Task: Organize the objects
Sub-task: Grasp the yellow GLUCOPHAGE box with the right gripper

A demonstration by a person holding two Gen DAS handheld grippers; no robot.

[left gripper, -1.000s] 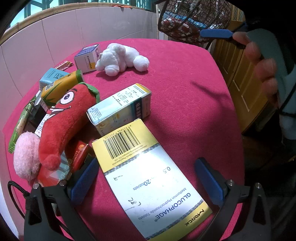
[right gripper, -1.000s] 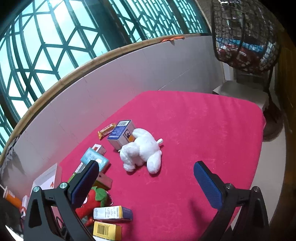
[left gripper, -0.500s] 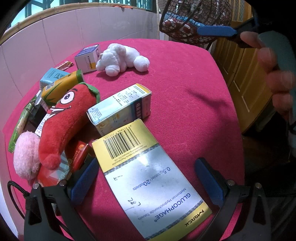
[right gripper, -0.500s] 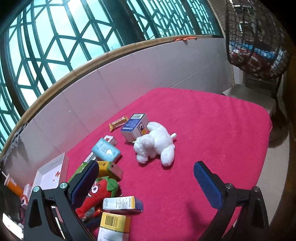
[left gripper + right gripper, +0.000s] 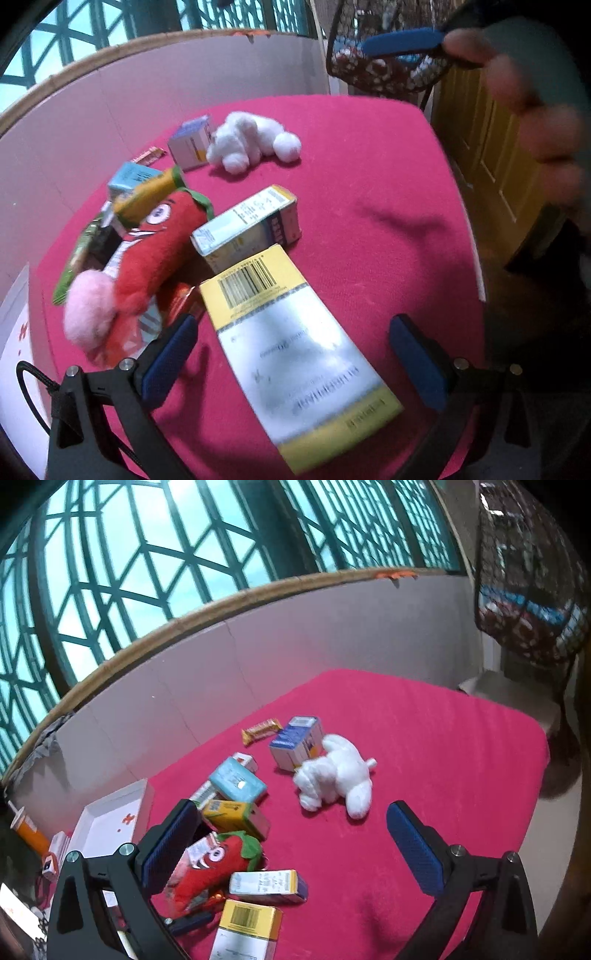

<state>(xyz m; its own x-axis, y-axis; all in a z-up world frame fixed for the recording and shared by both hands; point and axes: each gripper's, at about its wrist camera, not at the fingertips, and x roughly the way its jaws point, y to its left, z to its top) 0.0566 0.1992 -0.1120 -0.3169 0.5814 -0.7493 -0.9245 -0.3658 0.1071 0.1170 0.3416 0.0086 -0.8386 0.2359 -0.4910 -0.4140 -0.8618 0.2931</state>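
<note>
While the left gripper (image 5: 291, 358) hangs low with jaws spread wide and empty, the yellow-and-white box (image 5: 295, 362) lies flat on the red table (image 5: 388, 192) between them (its print blurred). Beyond that box sit a smaller carton (image 5: 247, 225), a red plush (image 5: 155, 251) and a white plush (image 5: 251, 142). The right gripper (image 5: 291, 845), jaws also wide apart, hovers above that box.
</note>
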